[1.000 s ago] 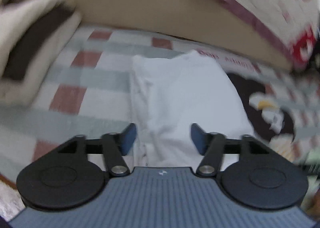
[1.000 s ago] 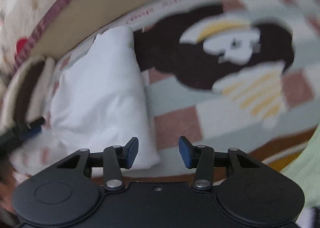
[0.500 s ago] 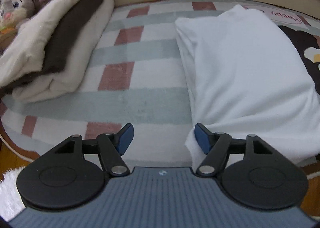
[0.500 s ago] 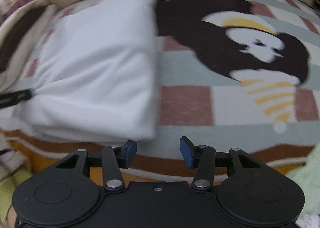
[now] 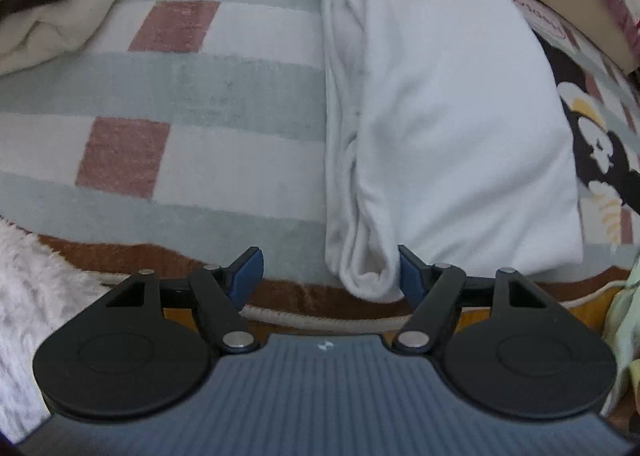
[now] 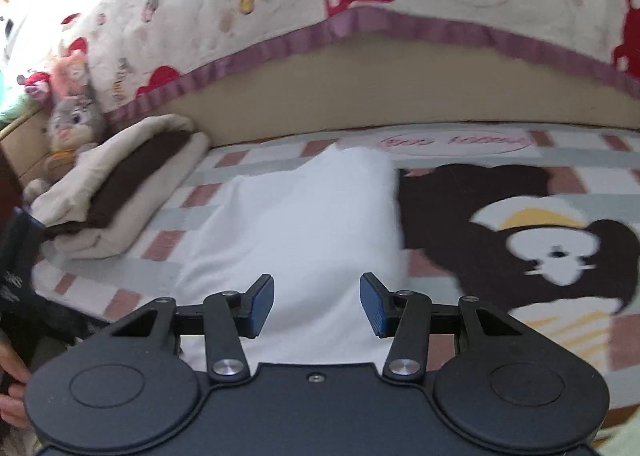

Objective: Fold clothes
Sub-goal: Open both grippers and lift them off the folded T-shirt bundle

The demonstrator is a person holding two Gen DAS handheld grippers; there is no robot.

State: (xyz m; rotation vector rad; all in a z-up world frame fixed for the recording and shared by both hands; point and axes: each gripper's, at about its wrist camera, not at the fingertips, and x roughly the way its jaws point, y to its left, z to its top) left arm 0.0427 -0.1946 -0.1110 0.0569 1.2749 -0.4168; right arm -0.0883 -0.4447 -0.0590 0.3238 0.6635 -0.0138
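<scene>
The white garment [image 5: 448,128] lies as a folded, layered rectangle on the checked cartoon rug [image 5: 192,96]; my left tool [image 5: 330,270] gapes at its near corner, my right tool [image 6: 317,298] hovers open and empty, so whether another fold follows is unsettled.

1. The right hand-held gripper [image 6: 317,304] has its blue-padded jaws apart, empty, over the near end of a folded white garment [image 6: 296,224].
2. The garment lies on a checked rug [image 6: 560,320].
3. A beige-and-brown folded stack [image 6: 120,192] sits just left of it, a plush rabbit [image 6: 74,120] behind.
</scene>
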